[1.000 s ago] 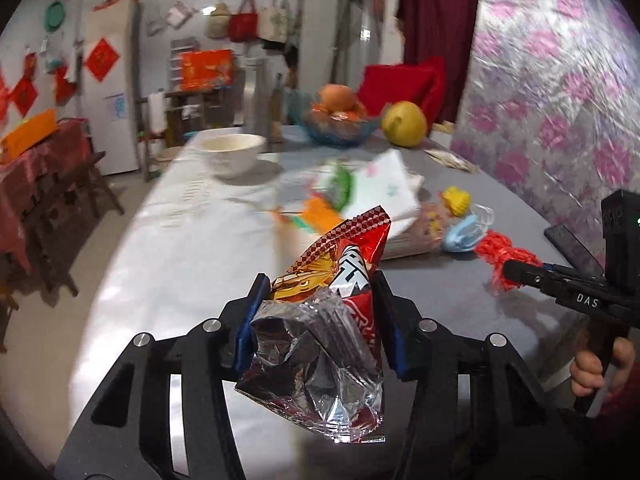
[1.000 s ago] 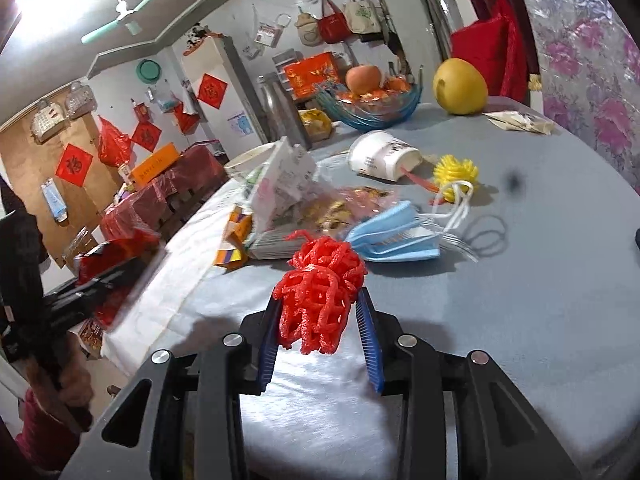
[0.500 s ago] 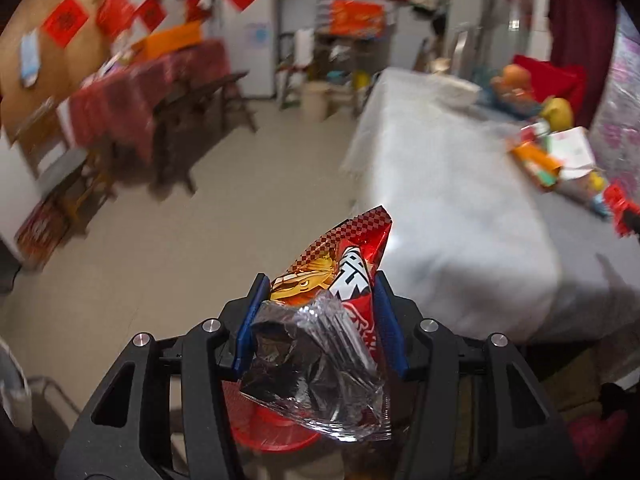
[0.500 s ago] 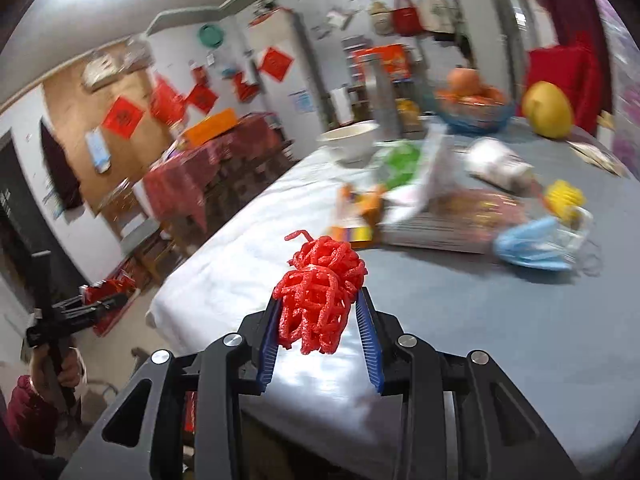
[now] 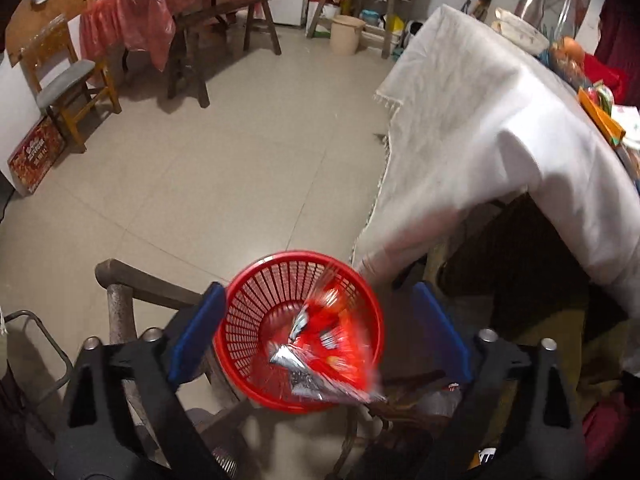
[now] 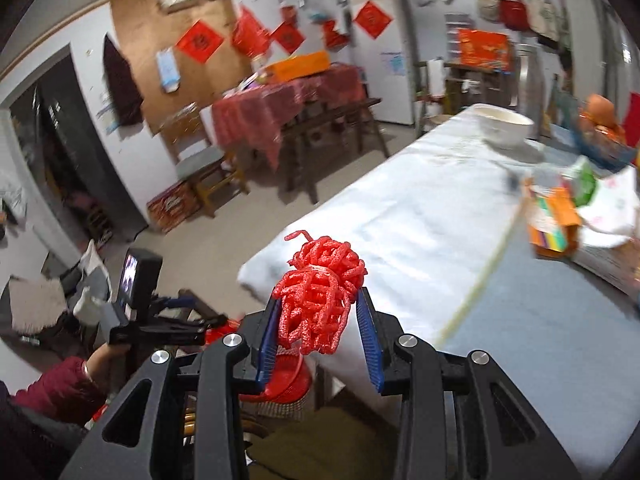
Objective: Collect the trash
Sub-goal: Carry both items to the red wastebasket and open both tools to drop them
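In the left wrist view a red plastic basket (image 5: 244,312) stands on the floor below my left gripper (image 5: 318,328). Its jaws are opening wide and no pad touches anything. A red and silver snack wrapper (image 5: 320,344), blurred, falls free into the basket between the blue pads (image 5: 196,328). In the right wrist view my right gripper (image 6: 318,328) is shut on a red foam fruit net (image 6: 320,292), held over the table's near edge. The left gripper (image 6: 188,320) shows low at the left, above the red basket (image 6: 288,380).
The white-clothed table (image 5: 500,120) fills the right side, with wrappers and packets (image 6: 560,216), a white bowl (image 6: 506,124) and a fruit bowl (image 6: 600,132) on it. A wooden chair back (image 5: 132,280) stands beside the basket. Benches and a red-covered table (image 5: 160,12) stand farther off.
The left gripper swung from the table down over the red basket and opened, dropping the snack wrapper. The right gripper carried the foam net leftward toward the table's edge.
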`<state>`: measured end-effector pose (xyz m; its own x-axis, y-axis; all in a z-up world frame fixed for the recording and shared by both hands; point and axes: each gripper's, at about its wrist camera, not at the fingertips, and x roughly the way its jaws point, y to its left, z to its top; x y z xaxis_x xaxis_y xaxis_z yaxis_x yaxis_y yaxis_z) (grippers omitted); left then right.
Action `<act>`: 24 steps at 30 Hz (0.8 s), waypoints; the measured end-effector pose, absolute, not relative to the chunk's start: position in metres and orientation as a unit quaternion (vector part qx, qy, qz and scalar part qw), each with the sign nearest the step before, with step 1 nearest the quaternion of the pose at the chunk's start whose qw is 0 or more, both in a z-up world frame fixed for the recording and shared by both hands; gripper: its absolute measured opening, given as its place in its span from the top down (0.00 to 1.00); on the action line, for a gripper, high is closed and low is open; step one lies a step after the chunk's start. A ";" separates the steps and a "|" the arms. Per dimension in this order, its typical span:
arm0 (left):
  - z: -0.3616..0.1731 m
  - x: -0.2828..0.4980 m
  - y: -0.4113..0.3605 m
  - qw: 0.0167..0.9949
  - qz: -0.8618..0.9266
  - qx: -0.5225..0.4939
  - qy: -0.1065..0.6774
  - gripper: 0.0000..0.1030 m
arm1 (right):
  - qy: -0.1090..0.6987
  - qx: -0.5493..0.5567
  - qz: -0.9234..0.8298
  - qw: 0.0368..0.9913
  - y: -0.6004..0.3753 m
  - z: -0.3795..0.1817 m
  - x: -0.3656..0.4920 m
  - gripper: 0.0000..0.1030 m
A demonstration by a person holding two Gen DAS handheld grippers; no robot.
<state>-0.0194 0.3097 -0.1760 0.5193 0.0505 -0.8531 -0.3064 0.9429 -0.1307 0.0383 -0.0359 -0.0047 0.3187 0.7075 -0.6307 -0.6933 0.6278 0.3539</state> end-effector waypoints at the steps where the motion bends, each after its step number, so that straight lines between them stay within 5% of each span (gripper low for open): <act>1: -0.172 -0.020 0.313 0.865 0.107 -0.133 0.471 0.08 | 0.396 0.005 0.435 0.809 -0.030 -0.005 0.036 0.64; 14: -0.116 -0.046 0.356 0.890 0.201 -0.117 0.393 0.07 | 0.439 -0.071 0.530 0.722 0.096 -0.029 0.004 0.59; 18: -0.104 -0.056 0.371 0.889 0.219 -0.134 0.380 0.07 | 0.419 -0.097 0.543 0.721 0.121 -0.027 -0.008 0.31; 24: -0.094 -0.060 0.371 0.891 0.220 -0.140 0.372 0.07 | 0.387 -0.097 0.525 0.752 0.093 -0.016 -0.006 0.29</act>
